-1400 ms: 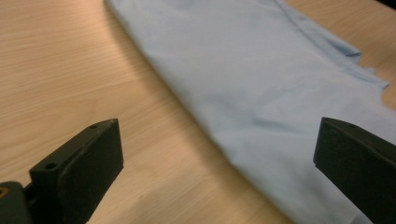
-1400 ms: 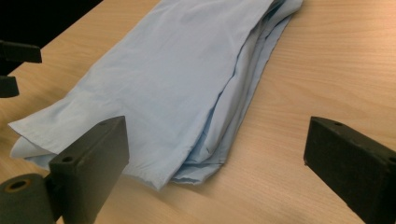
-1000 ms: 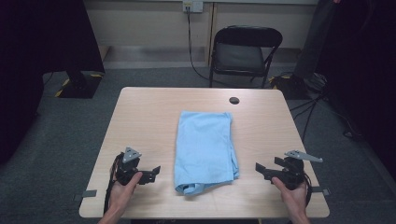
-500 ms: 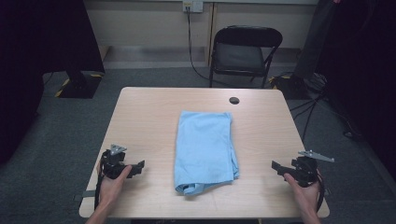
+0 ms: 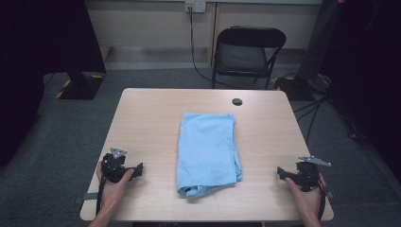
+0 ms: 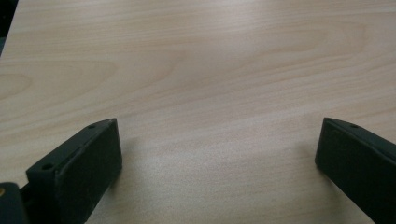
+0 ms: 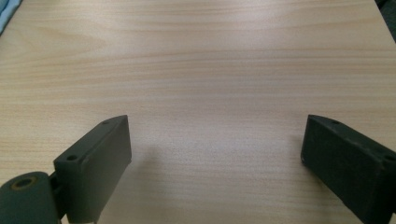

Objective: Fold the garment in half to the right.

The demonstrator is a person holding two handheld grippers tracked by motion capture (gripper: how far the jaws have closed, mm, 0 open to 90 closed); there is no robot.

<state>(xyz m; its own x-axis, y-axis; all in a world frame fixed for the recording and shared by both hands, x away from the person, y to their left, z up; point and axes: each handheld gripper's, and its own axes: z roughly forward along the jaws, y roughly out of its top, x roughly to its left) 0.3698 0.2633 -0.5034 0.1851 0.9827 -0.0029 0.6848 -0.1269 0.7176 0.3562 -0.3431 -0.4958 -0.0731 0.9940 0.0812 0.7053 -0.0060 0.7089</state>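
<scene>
Folded blue cloth point(image 5: 208, 152) lying mid-table point(image 5: 146, 118), untouched; left gripper point(image 5: 137, 170) and right gripper point(image 5: 280, 173) resting well apart at either near corner, jaws spread wide, grasping nothing.

**Camera setup: one overhead, two gripper-mounted**

High view: fixed above the person's edge of the table point(image 5: 142, 109), facing forward and down. Far enough back to take in the whole tabletop, the folding chair point(image 5: 249, 54) behind it and the back wall.

Left gripper view: rides the left gripper point(image 6: 217, 154), looks along its two black jaws, low and very close to the wood, angled slightly down.

Right gripper view: same mount on the right gripper point(image 7: 215, 149), equally close to the surface. A sliver of the blue cloth point(image 7: 5, 11) shows at its top left corner.

Overlap: all three share the tabletop; high view also sees the left gripper point(image 5: 138, 169) and right gripper point(image 5: 280, 173).
</scene>
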